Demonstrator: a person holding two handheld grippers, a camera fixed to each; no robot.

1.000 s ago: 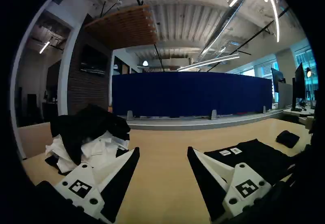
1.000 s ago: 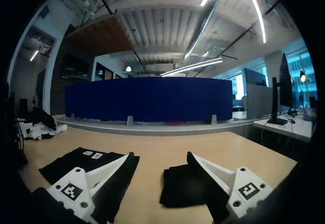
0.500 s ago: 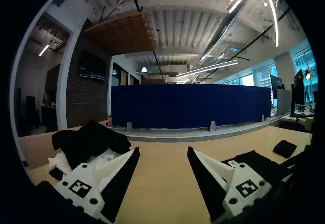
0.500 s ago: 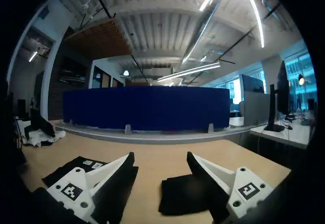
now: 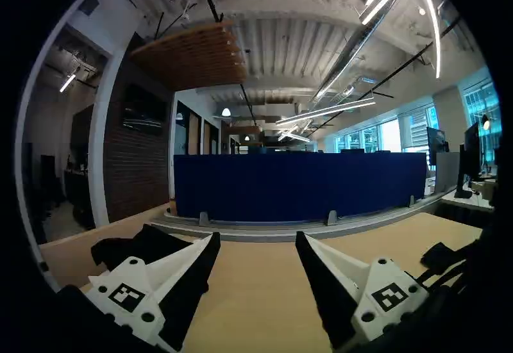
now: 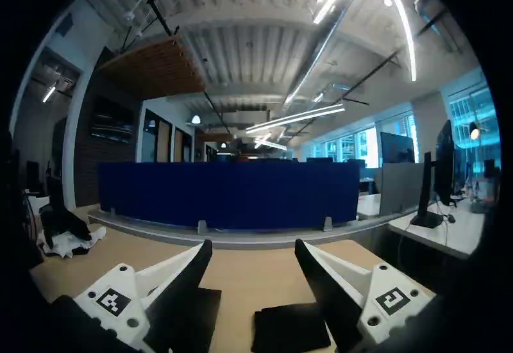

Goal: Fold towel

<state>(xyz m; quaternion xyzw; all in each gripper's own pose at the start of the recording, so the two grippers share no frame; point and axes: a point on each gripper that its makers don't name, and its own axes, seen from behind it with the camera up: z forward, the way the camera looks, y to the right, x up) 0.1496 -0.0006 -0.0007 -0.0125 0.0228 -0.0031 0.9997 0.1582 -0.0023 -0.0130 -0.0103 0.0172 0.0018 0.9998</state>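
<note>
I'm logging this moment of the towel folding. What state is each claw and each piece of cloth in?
left claw: open, nothing between its fingers.
right claw: open, nothing between its fingers.
small black towel: folded, lying flat.
larger black towel: lying flat, partly hidden behind a finger, so its fold can't be judged.
black and white cloth pile: crumpled, unfolded.

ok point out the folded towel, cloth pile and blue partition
folded towel [image 6: 282, 330]: right gripper view, top face.
cloth pile [image 6: 67, 243]: right gripper view, white part.
blue partition [image 6: 224, 193]: right gripper view, front panel.
</note>
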